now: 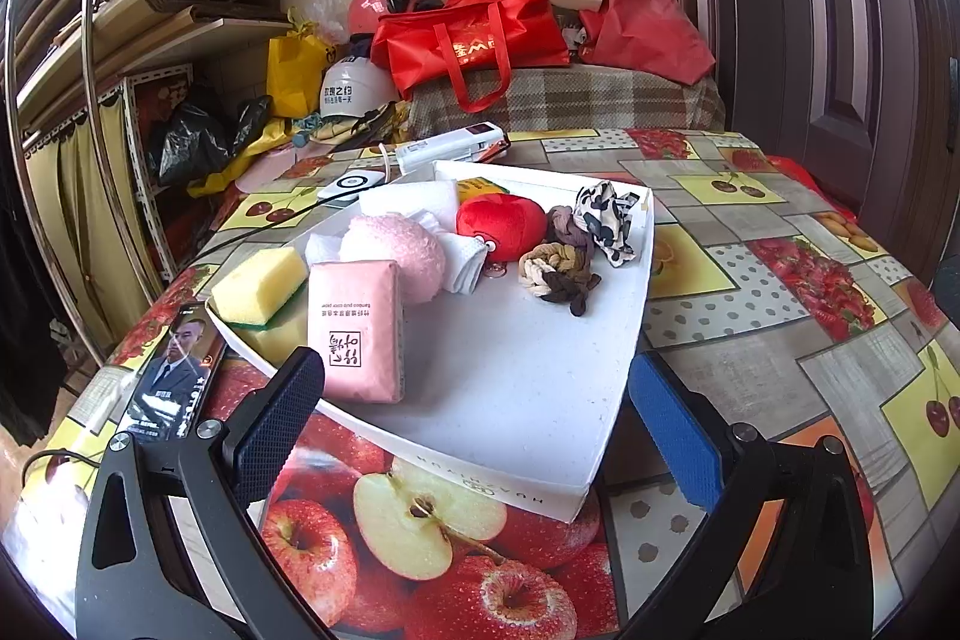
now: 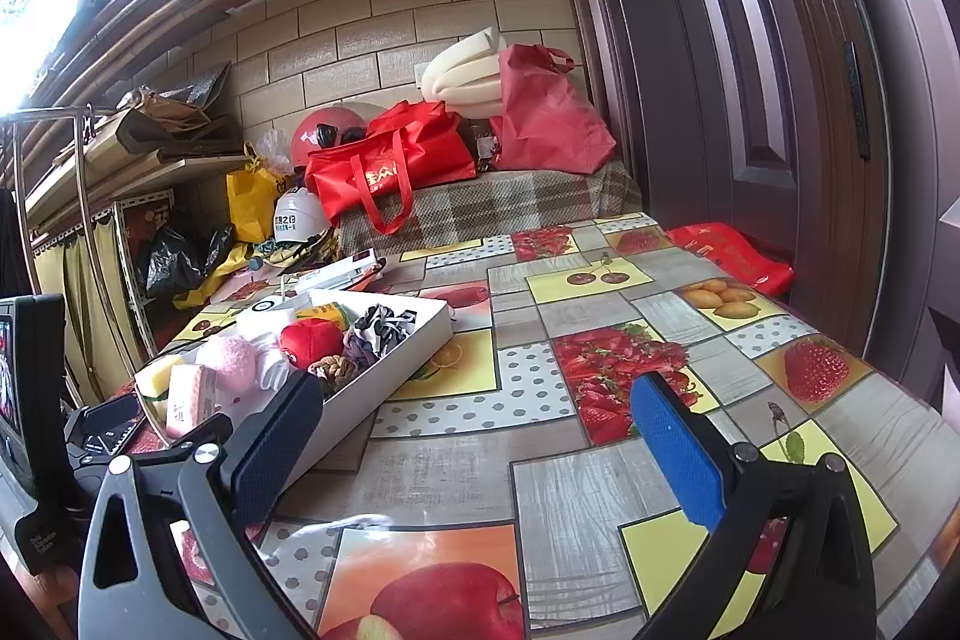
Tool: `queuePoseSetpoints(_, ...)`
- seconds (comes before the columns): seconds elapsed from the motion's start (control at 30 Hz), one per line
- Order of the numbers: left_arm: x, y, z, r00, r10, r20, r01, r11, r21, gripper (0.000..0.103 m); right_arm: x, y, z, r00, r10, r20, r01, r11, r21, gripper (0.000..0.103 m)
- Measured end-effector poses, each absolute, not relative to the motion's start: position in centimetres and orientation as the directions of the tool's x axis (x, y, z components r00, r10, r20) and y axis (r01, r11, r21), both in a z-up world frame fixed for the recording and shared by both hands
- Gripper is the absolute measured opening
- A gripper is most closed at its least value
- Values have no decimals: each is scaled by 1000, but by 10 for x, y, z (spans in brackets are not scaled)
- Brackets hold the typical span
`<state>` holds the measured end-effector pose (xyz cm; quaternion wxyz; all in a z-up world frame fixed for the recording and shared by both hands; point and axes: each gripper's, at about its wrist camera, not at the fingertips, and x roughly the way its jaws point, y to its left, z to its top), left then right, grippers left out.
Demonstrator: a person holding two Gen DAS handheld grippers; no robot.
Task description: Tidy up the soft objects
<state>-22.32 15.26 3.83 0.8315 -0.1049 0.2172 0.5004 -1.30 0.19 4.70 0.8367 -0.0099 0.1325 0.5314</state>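
Sitting together in the white tray (image 1: 606, 436), just ahead of the left gripper (image 1: 474, 400), are all the soft things in view: a pink tissue pack (image 1: 355, 331) standing nearest its left finger, a yellow sponge (image 1: 258, 286) beyond that at the tray's left end, a pink fluffy ball (image 1: 396, 244), white cloths (image 1: 414, 202), a red plush toy (image 1: 501, 223), a heap of braided hair ties (image 1: 555, 271) and a black-and-white scrunchie (image 1: 603, 220) toward the far right corner. No soft item shows loose on the fruit-print tablecloth (image 2: 540, 460), so the gathering looks nearly or wholly finished; at most some tidying inside the tray may remain.

Both tools are spread wide and carry nothing. The left gripper hovers at the tray's near edge, its fingers straddling that corner without clearly touching it. The right gripper (image 2: 477, 451) hangs over bare tablecloth, with the tray off to its front left, close beside its left finger (image 2: 273, 442).
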Motion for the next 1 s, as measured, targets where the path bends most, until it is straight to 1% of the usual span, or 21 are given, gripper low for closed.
queuePoseSetpoints(1.0, -225, 146, 31, 429, 771, -471, -866, 499, 28, 102, -11, 2, 47, 399, 887, -231, -891, 435, 131, 103)
